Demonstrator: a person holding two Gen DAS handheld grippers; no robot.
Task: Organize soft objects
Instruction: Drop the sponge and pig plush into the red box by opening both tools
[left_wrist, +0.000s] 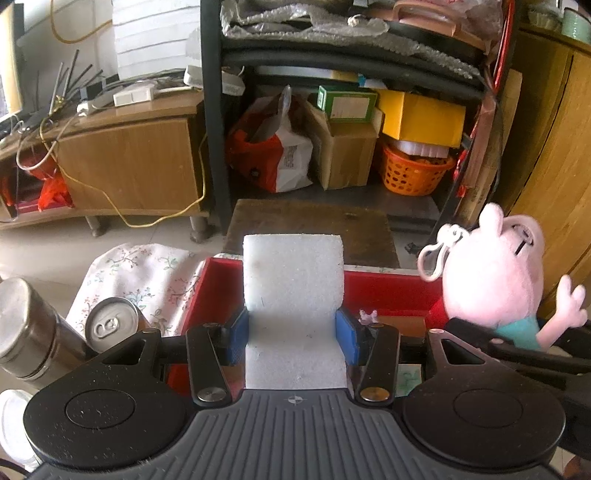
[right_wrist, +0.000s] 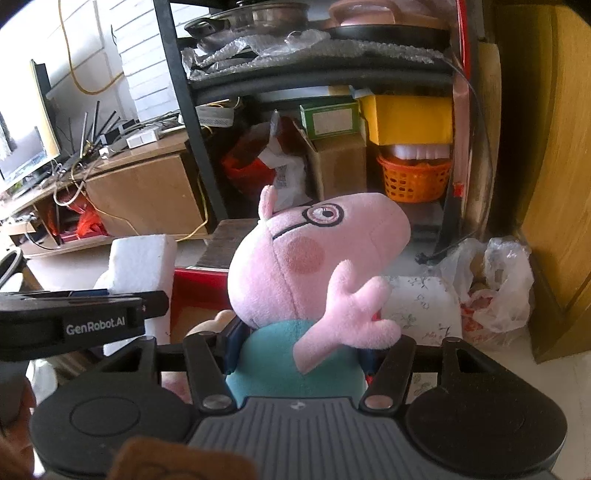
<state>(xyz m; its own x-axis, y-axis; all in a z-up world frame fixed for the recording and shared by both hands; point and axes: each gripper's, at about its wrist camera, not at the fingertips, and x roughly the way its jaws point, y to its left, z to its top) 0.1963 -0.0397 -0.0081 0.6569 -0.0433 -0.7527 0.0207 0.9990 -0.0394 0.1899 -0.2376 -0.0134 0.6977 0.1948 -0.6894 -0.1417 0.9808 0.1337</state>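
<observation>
My left gripper (left_wrist: 293, 338) is shut on a white foam block (left_wrist: 293, 280), held upright above a red box (left_wrist: 388, 291). The block also shows in the right wrist view (right_wrist: 142, 266), at the left. My right gripper (right_wrist: 295, 354) is shut on a pink pig plush toy (right_wrist: 314, 258) with glasses and a teal shirt, gripped at its body. The plush shows at the right of the left wrist view (left_wrist: 495, 280), beside the red box (right_wrist: 195, 291). The left gripper's body (right_wrist: 74, 321) sits at the left in the right wrist view.
A drink can (left_wrist: 109, 323) and a steel flask (left_wrist: 29, 328) stand at the left on a floral cloth (left_wrist: 147, 269). A plastic bag (right_wrist: 491, 284) lies at the right. A black shelf with boxes and an orange basket (left_wrist: 413, 173) stands behind.
</observation>
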